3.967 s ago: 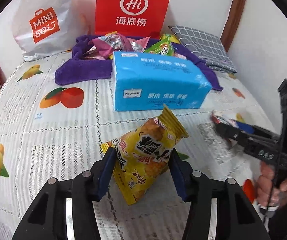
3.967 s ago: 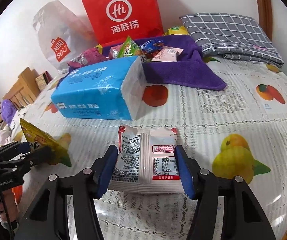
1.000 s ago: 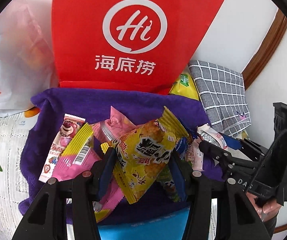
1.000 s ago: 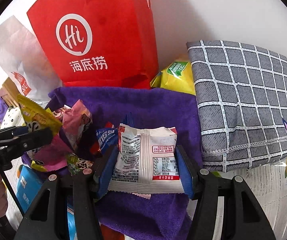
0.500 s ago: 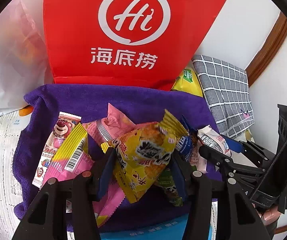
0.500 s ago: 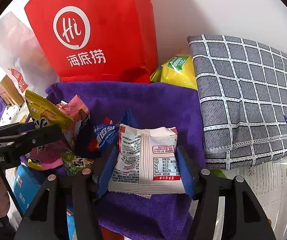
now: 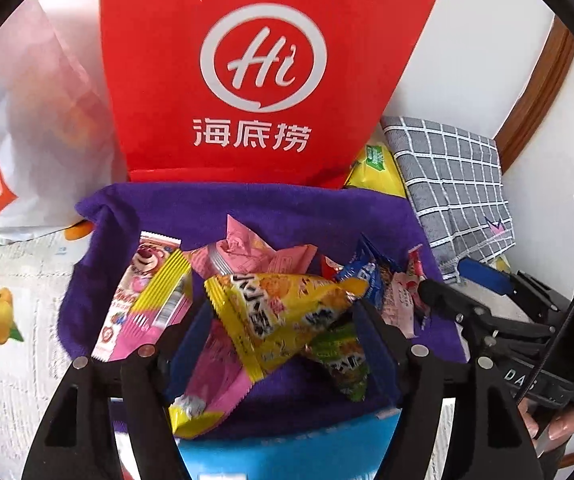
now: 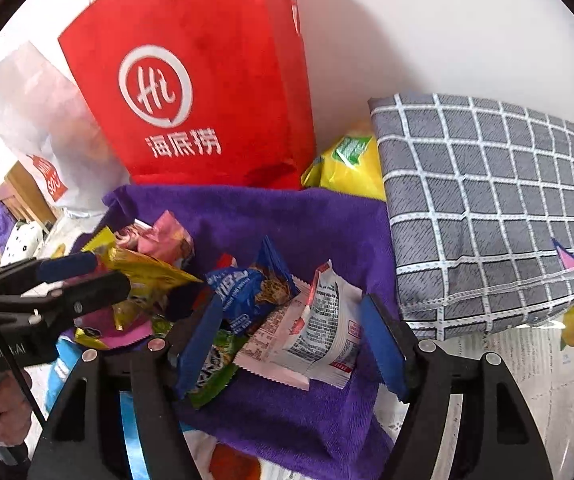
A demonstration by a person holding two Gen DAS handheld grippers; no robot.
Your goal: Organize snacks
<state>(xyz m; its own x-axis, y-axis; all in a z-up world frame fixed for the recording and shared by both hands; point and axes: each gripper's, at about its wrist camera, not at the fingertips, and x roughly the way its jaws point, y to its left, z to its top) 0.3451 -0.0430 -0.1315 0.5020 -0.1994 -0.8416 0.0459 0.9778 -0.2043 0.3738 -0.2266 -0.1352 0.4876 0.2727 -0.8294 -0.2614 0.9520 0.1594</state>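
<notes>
Left gripper (image 7: 283, 320) jaws opening, yellow pack (image 7: 283, 312) dropping free between them onto purple towel (image 7: 247, 208). Right gripper (image 8: 291, 332) jaws opening, white pack (image 8: 319, 328) released onto towel. Step: depositing snacks. Next: pull both back clear of pile.

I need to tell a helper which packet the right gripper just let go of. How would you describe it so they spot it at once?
Find the red paper bag against the wall; a purple towel lies before it, heaped with snacks. On the towel's right side, next to the blue packet, lies the white packet: the only one showing fine black print and a small red label.
</notes>
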